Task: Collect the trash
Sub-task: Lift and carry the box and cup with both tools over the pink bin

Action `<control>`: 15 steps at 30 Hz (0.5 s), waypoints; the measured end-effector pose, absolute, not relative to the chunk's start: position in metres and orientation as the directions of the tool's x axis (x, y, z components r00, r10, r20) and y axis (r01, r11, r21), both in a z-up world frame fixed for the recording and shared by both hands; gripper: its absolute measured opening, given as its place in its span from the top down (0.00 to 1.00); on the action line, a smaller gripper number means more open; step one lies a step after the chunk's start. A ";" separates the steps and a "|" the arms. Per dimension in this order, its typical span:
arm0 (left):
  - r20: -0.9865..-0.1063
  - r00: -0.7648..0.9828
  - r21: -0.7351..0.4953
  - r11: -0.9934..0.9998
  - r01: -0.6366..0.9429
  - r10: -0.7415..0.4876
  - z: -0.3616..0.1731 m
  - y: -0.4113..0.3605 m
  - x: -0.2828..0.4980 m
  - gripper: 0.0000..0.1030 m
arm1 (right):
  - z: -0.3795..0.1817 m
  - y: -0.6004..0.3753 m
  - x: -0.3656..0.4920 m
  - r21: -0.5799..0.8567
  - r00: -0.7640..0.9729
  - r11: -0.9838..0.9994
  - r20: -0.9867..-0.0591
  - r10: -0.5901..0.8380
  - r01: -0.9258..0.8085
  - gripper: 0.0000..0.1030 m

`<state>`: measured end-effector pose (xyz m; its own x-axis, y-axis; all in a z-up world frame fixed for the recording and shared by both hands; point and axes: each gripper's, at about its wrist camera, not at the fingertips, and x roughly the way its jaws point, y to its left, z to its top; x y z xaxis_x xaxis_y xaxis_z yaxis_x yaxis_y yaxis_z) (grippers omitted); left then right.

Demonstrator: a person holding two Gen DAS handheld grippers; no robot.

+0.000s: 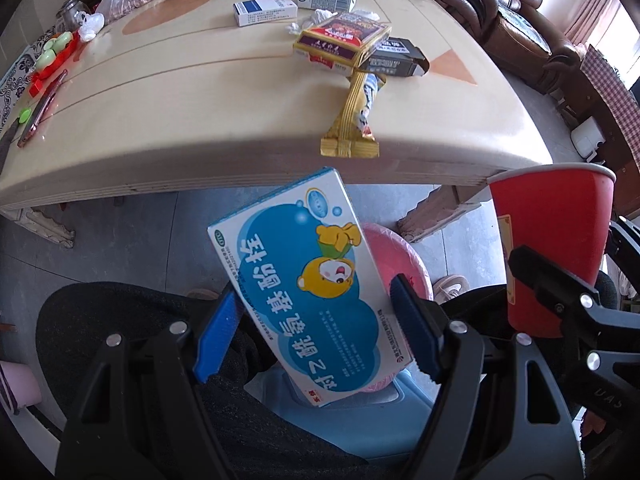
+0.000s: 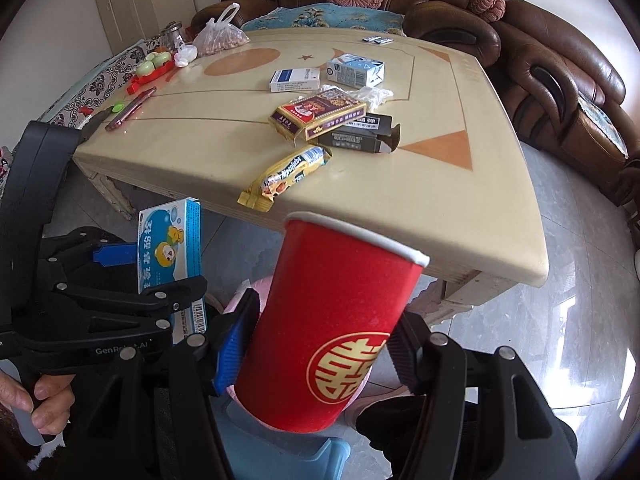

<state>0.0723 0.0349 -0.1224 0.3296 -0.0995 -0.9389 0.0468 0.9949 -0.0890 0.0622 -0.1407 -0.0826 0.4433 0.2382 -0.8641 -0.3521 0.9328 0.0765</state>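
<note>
Ahead of both grippers stands the cream table (image 2: 460, 208), carrying a maroon-and-gold box (image 2: 318, 116), a black carton (image 2: 360, 134) with an open end, a white-and-blue box (image 2: 294, 80), a milk carton (image 2: 356, 70), a gold snack wrapper (image 2: 286, 176) overhanging the near edge, and a knotted plastic bag (image 2: 222, 36) of pale brown bits. Under the tools sits a blue bin (image 1: 360, 416) with a pink liner (image 1: 400, 256); its contents are hidden. The right gripper (image 2: 316, 356) pinches a red paper cup (image 2: 336, 320), tilted, its inside out of sight. The left gripper (image 1: 316, 320) clamps a blue-and-white medicine box (image 1: 304, 280) above the bin. Only the right wrist view shows a hand (image 2: 36, 400) on the left handle; only the left shows a shoe (image 1: 450, 286) beyond the bin
</note>
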 end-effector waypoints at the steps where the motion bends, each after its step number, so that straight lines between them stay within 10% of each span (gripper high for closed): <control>1: -0.941 0.322 -0.092 0.995 0.048 -0.102 -0.127 0.035 0.072 0.29 | -0.087 -0.141 0.061 0.076 0.439 0.934 -0.867 0.235 -0.350 0.42; 15: -0.975 0.195 -0.101 0.994 0.036 -0.106 -0.198 0.028 0.067 0.29 | -0.166 -0.147 0.066 0.108 0.336 0.951 -0.919 0.207 -0.290 0.42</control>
